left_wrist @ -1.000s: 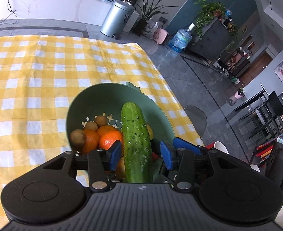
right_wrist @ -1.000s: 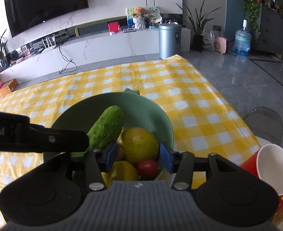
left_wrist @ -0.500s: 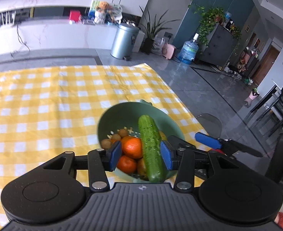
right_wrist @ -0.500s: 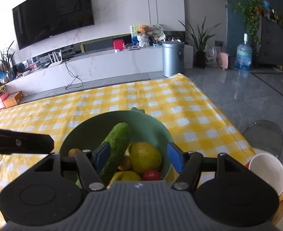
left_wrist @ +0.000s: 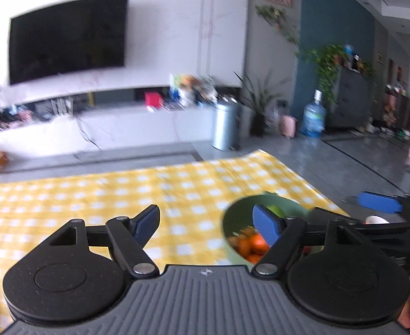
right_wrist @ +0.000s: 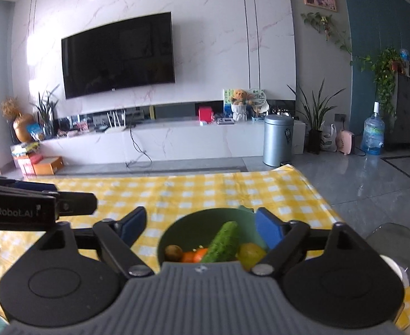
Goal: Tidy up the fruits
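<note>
The left tongs hang spread and empty above the yellow checked surface, with the green bowl off to their right. In the right wrist view, the right tongs are also spread wide, holding nothing, raised over the same bowl. Inside it lie a kiwi, an orange, a cucumber leaning across the pile and a yellow-green fruit — all gathered in one place. The collecting step looks finished, or nearly so. A next move would call for finding any fruit left outside the bowl — none shows here.
</note>
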`<state>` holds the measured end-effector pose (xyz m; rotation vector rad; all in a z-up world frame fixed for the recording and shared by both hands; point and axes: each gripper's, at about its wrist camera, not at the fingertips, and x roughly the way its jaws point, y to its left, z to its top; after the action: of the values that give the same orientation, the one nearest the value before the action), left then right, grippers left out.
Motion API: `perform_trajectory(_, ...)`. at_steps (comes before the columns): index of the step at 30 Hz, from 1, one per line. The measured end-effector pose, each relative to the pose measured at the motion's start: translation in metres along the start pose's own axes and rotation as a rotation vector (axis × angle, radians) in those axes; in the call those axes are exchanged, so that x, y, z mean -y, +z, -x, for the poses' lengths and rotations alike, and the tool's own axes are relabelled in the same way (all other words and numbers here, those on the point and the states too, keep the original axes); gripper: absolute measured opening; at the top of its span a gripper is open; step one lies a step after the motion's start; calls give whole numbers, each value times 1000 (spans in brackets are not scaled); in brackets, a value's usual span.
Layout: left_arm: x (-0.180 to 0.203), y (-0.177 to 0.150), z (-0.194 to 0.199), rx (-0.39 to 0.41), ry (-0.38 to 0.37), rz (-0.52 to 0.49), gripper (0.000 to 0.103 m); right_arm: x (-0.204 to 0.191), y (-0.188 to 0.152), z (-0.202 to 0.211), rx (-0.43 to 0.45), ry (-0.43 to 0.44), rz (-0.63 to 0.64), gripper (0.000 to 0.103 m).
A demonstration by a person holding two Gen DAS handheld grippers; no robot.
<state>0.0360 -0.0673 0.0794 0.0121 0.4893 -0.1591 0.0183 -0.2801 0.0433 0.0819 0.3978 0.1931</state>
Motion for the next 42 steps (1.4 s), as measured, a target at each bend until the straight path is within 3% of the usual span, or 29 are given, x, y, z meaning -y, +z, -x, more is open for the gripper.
perform_trajectory(4,-10,-11,12,52,102,-21,96,-8,-6,14,19,19,-26,97)
perform_trajectory(10,-29,-31,17,46,199,-12,96,-26,-24,23,32,45,5,99)
perform_trajectory(16,-52,-49,11,-12,227,75,96,-36,-46,14,-30,9,57,99)
perform_trajectory(23,-52,-66,-4,-70,235,47,96,-31,-71,-1,-67,-19,32,99)
perform_trajectory(33,-49,-77,-16,-130,225,32,96,-23,-74,-14,-86,-31,-33,99)
perform_trajectory(42,-47,-77,-16,-145,220,29,96,-25,-75,-15,-85,-32,-17,99)
